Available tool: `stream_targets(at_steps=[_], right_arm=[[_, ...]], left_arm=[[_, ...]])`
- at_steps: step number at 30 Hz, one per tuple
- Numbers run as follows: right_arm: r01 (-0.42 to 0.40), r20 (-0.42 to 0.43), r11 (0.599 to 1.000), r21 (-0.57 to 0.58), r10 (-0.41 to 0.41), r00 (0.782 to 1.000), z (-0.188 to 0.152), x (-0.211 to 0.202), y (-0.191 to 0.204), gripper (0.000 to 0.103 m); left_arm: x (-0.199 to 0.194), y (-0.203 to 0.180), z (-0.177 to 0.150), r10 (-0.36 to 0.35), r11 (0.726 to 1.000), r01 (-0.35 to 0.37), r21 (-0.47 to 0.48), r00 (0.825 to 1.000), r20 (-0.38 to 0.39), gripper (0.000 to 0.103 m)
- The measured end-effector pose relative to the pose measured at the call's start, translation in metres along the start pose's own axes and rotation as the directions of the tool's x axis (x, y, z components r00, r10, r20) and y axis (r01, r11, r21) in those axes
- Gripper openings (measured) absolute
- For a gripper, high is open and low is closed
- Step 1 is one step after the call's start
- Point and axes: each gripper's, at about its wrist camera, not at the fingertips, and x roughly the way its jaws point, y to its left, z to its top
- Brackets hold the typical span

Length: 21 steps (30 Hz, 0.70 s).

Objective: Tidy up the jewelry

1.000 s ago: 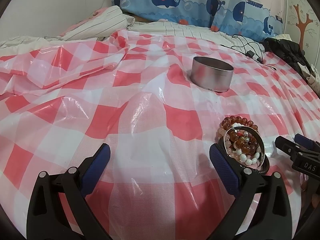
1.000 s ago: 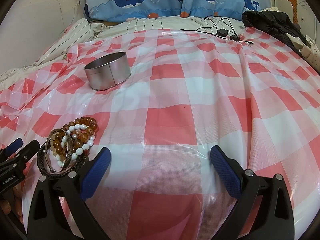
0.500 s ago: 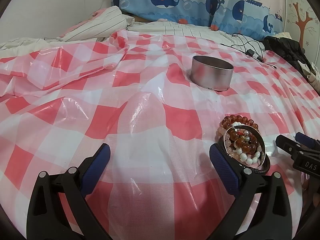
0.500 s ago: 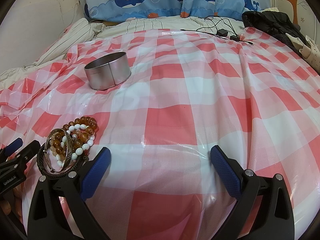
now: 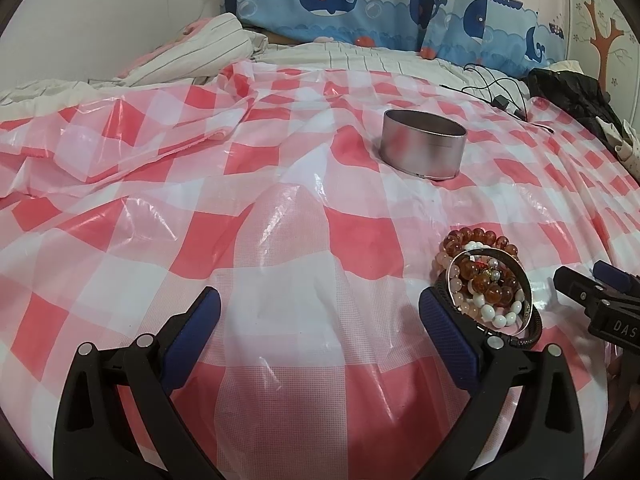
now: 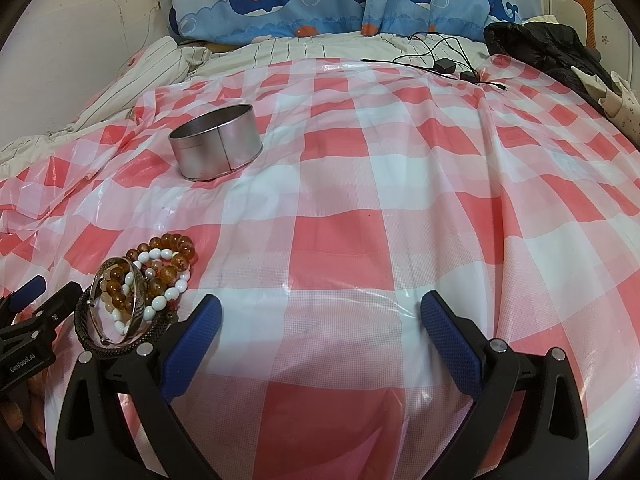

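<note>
Amber and white beaded bracelets (image 5: 486, 280), heaped loosely near the bed's front edge, look light and slippery, best pinched by a strand, both grippers gaping wide, empty.

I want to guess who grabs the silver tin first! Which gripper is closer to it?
Hard to call. The silver tin sits far ahead of both. It is ahead and right of the left gripper, ahead and left of the right gripper. Both are open.
</note>
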Motion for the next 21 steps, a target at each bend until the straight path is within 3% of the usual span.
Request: stream_targets(at_steps=[21], right_arm=[[0.000, 0.001, 1.000, 0.000, 0.000, 1.000, -0.0002, 0.0000, 0.0001, 0.095]], left_arm=[[0.0016, -0.0046, 0.0009, 0.005, 1.000, -0.005, 0.007, 1.000, -0.001, 0.095]])
